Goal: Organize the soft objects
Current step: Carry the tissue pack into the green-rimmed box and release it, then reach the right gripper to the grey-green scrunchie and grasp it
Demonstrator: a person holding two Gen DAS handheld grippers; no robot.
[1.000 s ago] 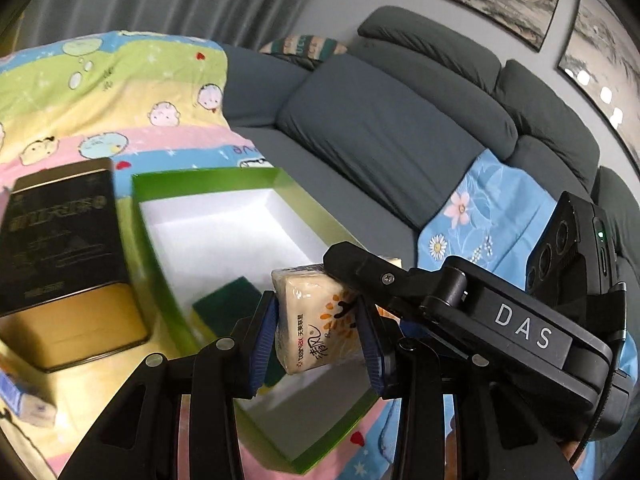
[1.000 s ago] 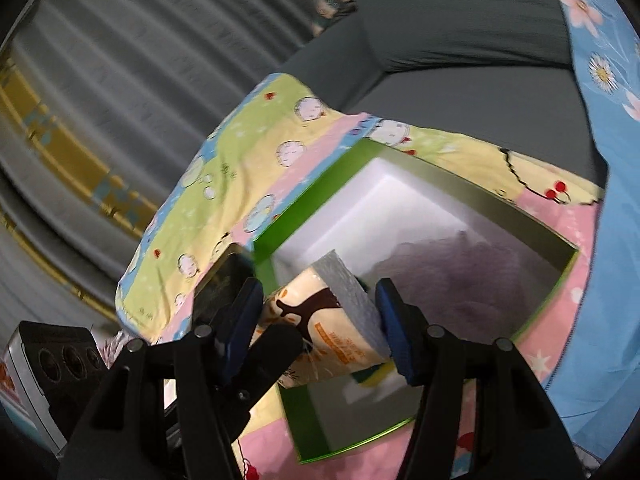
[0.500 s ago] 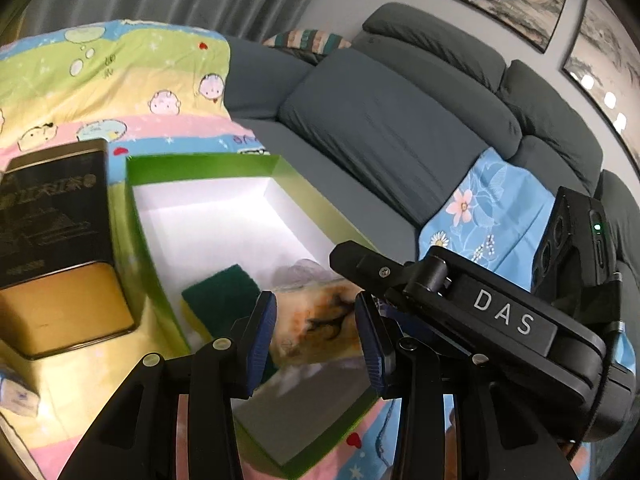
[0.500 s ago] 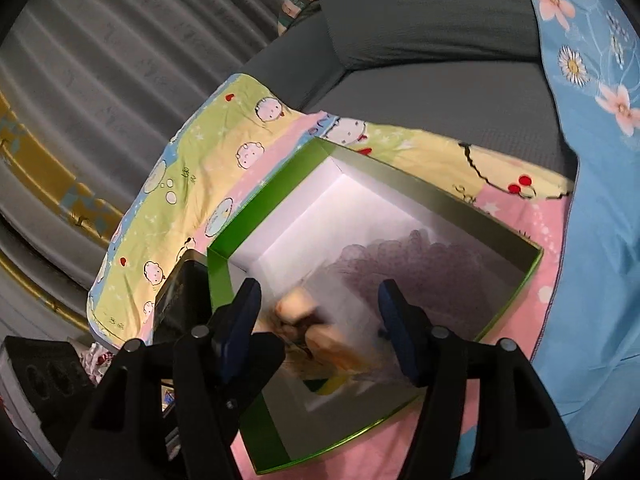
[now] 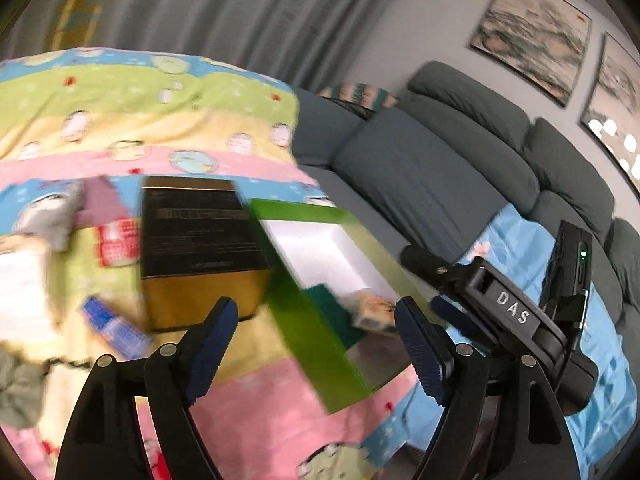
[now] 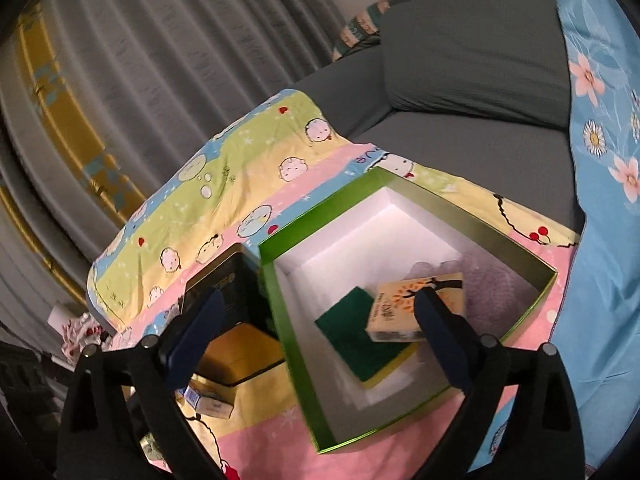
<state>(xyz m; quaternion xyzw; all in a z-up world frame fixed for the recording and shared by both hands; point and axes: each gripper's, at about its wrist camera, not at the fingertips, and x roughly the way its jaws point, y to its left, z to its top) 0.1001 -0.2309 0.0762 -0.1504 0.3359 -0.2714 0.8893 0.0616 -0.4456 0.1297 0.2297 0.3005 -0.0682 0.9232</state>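
A green box with a white inside (image 6: pixel 292 320) sits on the cartoon-print blanket. In it lie a yellow tissue pack (image 6: pixel 404 304), a green sponge (image 6: pixel 352 332) and a pale purple soft thing (image 6: pixel 492 276). My right gripper (image 6: pixel 316 328) is open and empty above the box. My left gripper (image 5: pixel 316 328) is open and empty above the box's near wall (image 5: pixel 308 320). The left wrist view is blurred; the tissue pack (image 5: pixel 376 312) and sponge (image 5: pixel 324 296) show inside the box.
A black and gold tin (image 5: pixel 200 240) stands left of the box; it also shows in the right wrist view (image 6: pixel 236 320). A blue tube (image 5: pixel 116 332), a grey soft item (image 5: pixel 52 216) and a red-white item (image 5: pixel 116 240) lie further left. A grey sofa (image 5: pixel 440 176) runs behind.
The tissue pack was held between both grippers, then let go; it now lies in the box on the sponge. Both grippers opened wide. The left one swung left.
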